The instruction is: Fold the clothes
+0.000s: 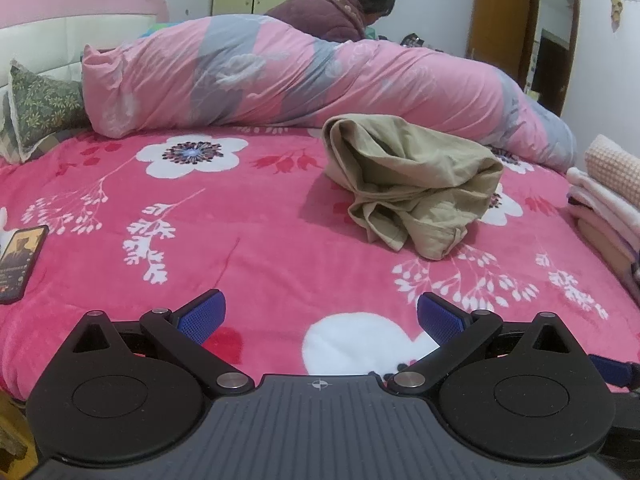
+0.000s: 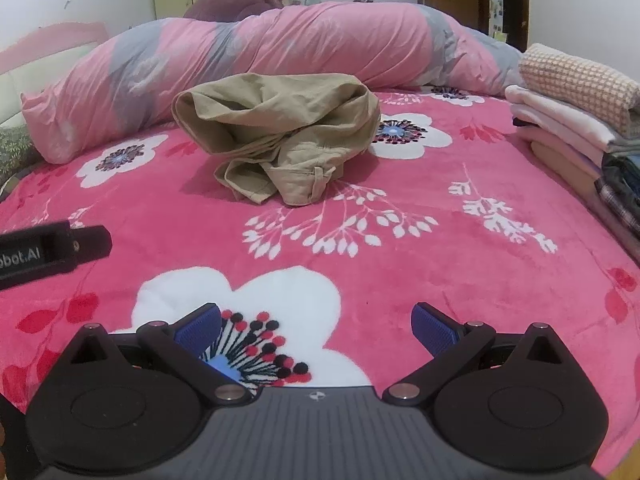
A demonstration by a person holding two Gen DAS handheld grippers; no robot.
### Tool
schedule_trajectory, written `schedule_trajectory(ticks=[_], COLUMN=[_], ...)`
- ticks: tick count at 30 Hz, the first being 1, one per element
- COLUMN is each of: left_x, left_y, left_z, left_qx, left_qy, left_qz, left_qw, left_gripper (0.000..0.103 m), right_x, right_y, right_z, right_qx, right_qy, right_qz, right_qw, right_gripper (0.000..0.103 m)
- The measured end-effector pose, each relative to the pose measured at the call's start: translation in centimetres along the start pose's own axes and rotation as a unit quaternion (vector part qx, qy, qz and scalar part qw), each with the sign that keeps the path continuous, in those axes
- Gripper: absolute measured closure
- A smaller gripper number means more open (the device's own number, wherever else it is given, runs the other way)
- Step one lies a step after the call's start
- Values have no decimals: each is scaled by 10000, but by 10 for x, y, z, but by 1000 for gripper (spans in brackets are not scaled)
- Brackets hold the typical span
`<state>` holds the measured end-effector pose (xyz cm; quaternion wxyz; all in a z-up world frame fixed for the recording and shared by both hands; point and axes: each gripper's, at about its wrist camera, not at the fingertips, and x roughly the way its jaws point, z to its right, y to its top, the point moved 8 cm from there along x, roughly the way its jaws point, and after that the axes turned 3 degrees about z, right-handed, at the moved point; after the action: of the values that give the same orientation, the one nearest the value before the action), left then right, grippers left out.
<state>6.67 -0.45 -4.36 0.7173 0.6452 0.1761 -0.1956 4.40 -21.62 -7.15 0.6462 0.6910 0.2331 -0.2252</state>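
A crumpled khaki garment point(image 1: 412, 184) lies in a heap on the pink flowered bedspread point(image 1: 248, 232), ahead and to the right of my left gripper point(image 1: 320, 314). That gripper hovers over the near part of the bed, open, nothing between its blue pads point(image 1: 202, 316). In the right wrist view the same khaki garment point(image 2: 280, 136) sits straight ahead, well beyond my right gripper point(image 2: 316, 322), which is open and empty above a white flower print. The left tool's black body point(image 2: 52, 252) pokes in at the left edge.
A rolled pink-and-grey quilt point(image 1: 304, 80) spans the far side of the bed; a person point(image 1: 344, 8) sits behind it. Folded clothes are stacked point(image 2: 580, 120) at the right edge. A phone point(image 1: 20, 260) lies at the left, a green pillow point(image 1: 40, 104) by the headboard.
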Motion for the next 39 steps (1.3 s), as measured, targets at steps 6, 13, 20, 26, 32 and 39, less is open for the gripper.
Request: schedule_trajectory(ticks=[6,13,20,26,32,39], left_x=[1,6,11,10,11,13], left_y=[1,0,-5,-7,-5,-7], left_z=[0,-2,-3,-5,-6,-8], left_qx=[46,-1,-116,-171,-98,-23], left_qy=[1,-141,-73,-20,90,176], left_qz=[41,24,-351,-421,-332,-341], left_qw=[10000,9999,9993,9990,9994,9993], left_gripper=[0,0,0,0,0,0], right_x=[1,-4,-5,-5,-3,-3], right_y=[-3,5,9,10,11,11], right_z=[4,4,5,3,3,1], right_qx=[26,129,182,189,171,133], right_qy=[15,11,-13,-47,-159,-176], right_qz=[-14,31,75,67,29,34], right_qw=[10000,9999,9998,9998,9997,9998], right_gripper=[0,0,0,0,0,0])
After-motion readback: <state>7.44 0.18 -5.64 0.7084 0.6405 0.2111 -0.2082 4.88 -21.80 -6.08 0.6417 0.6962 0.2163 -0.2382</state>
